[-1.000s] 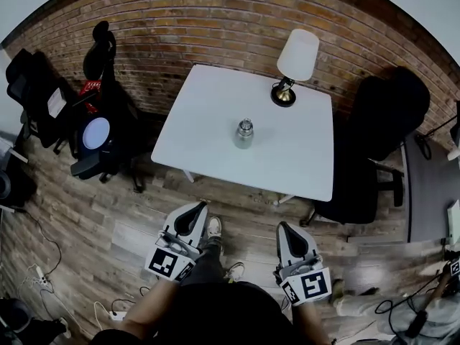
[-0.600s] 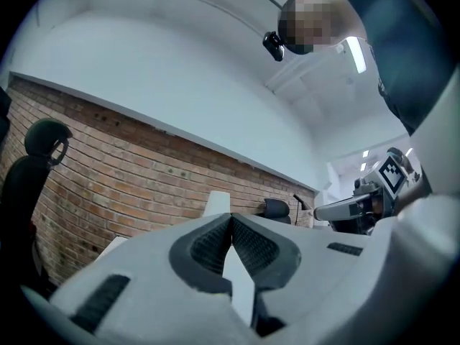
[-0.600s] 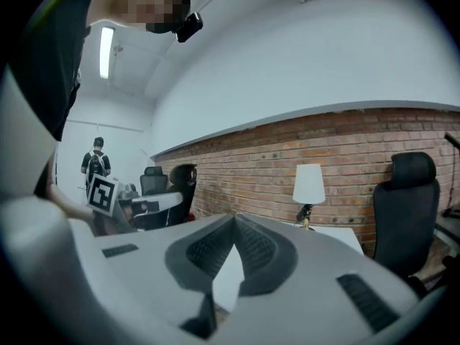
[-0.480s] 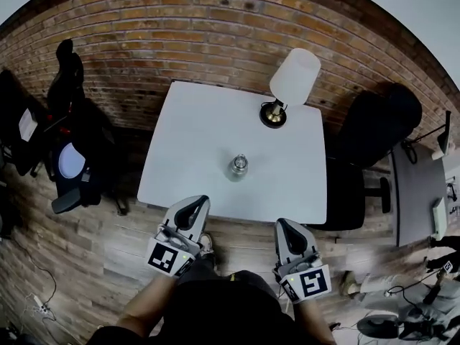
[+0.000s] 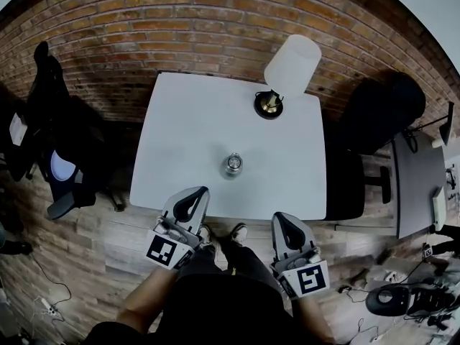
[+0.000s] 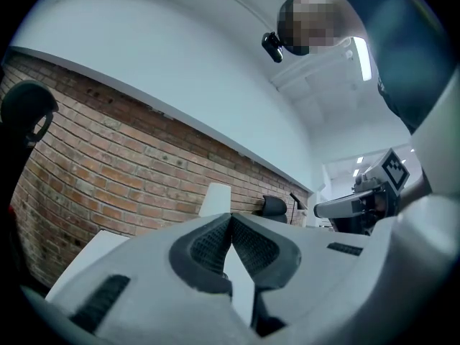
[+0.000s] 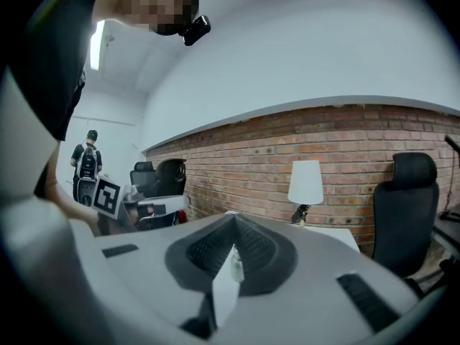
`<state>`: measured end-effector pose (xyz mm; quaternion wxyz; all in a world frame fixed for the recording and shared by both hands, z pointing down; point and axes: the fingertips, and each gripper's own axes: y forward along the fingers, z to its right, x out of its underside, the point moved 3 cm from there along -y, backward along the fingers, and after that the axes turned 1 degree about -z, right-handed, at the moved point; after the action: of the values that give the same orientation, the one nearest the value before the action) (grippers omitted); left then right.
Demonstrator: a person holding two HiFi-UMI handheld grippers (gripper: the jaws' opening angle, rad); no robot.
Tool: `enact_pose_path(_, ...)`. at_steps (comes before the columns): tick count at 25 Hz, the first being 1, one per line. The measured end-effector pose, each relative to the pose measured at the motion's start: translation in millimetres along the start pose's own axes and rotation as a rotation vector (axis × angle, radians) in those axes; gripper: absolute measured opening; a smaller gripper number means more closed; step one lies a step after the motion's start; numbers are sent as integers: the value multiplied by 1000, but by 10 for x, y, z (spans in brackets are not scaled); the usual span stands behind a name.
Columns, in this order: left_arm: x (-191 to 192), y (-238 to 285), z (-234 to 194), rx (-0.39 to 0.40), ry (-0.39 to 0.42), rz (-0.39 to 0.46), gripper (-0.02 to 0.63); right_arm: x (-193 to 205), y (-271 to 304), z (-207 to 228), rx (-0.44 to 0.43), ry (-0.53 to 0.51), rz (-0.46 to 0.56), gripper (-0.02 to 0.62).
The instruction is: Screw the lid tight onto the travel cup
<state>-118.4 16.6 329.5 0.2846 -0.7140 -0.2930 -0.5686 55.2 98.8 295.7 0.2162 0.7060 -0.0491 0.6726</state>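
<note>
white table bears 1 cup, 1 lamp; left gripper, right gripper clenched empty.

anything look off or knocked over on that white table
Nothing stands out. The cup stands upright on the table, the lamp stands upright near the table's far right corner, and no spill shows.

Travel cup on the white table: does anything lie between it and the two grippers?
No. The head view shows only bare white table between the travel cup and the left gripper and right gripper.
</note>
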Motion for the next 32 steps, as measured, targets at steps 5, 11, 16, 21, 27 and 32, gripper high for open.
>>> enact_pose_path(5,-24,146,-19,-39,23,-1,18,71,132,196,-38,1,5,12)
enact_pose_path(11,17,290,-120,-76,65,-9,18,252,411,370,-96,-5,-10,12)
enact_pose_path(16,156,338,-150,-108,67,-44,18,541,682,431,-149,4,-49,27)
enact_pose_path(21,337,367,-227,-130,93,-76,18,929,996,491,-196,20,-100,159)
enact_pose_path(27,608,511,-313,-139,94,-101,18,1467,1482,456,-291,-18,-111,241)
enact_pose_path(32,943,654,-359,-141,63,-155,18,1720,1822,420,-332,-25,-139,279)
